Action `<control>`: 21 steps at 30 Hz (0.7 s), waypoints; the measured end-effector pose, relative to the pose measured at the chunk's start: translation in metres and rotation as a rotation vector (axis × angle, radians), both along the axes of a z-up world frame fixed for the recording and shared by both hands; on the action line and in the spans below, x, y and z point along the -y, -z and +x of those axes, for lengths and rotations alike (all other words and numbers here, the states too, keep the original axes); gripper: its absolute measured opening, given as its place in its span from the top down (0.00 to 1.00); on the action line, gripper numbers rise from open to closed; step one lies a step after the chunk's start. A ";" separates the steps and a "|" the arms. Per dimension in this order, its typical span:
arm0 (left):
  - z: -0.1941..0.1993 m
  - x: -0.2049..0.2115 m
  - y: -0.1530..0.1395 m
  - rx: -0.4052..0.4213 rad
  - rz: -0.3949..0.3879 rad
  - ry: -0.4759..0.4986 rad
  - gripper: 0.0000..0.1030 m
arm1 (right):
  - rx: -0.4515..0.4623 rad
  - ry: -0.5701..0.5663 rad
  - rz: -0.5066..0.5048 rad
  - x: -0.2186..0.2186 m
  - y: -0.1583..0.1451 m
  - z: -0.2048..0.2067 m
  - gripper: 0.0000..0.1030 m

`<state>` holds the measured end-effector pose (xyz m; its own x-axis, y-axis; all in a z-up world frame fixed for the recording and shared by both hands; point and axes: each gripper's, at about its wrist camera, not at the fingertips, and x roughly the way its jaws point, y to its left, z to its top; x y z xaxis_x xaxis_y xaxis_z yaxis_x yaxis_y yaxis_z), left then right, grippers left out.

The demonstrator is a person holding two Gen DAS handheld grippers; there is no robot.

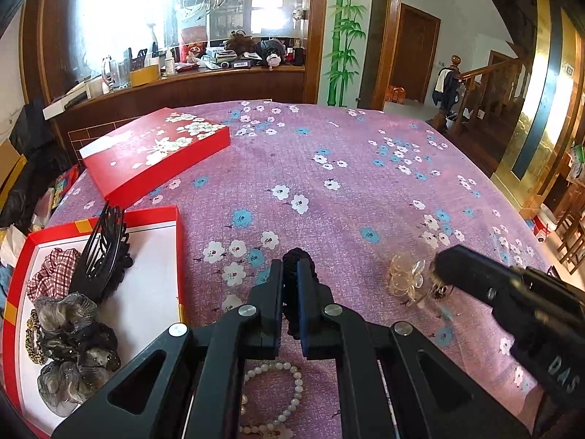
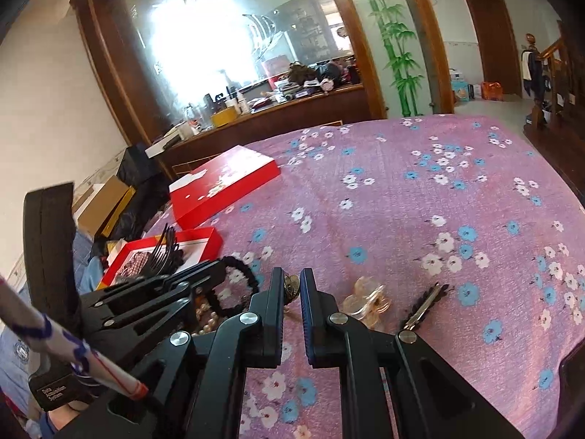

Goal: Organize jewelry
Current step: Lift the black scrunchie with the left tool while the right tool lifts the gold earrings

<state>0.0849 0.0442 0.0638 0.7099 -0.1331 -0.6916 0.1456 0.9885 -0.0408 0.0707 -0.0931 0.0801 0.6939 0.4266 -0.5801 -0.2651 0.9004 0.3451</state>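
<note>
My left gripper is shut on a black braided hair tie just above the purple cloth; the tie also shows in the right wrist view. A pearl bracelet lies under the left gripper. My right gripper is closed on a small gold brooch, which also shows at its tip in the left wrist view. A clear flower hair claw lies beside it. The open red box at left holds scrunchies and a black claw clip.
The red flowered box lid lies at the table's far left. A dark sequined hair clip lies right of the clear claw. The flowered purple cloth stretches beyond. A wooden counter with clutter stands behind the table.
</note>
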 end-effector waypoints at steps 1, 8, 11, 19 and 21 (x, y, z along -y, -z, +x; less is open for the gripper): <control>0.000 0.001 0.001 0.001 0.008 0.000 0.94 | 0.000 -0.005 -0.002 -0.001 0.000 -0.001 0.91; -0.001 0.003 0.004 0.003 0.022 -0.001 0.94 | -0.017 -0.014 -0.013 -0.004 0.006 0.001 0.91; -0.001 0.003 0.004 0.001 0.019 0.000 0.94 | -0.016 -0.002 -0.023 -0.004 0.007 0.002 0.91; -0.003 0.005 0.004 0.007 0.024 0.003 0.94 | -0.019 0.005 -0.033 -0.005 0.009 0.003 0.91; -0.003 0.005 0.004 0.009 0.027 0.000 0.94 | -0.022 0.007 -0.029 -0.005 0.010 0.003 0.91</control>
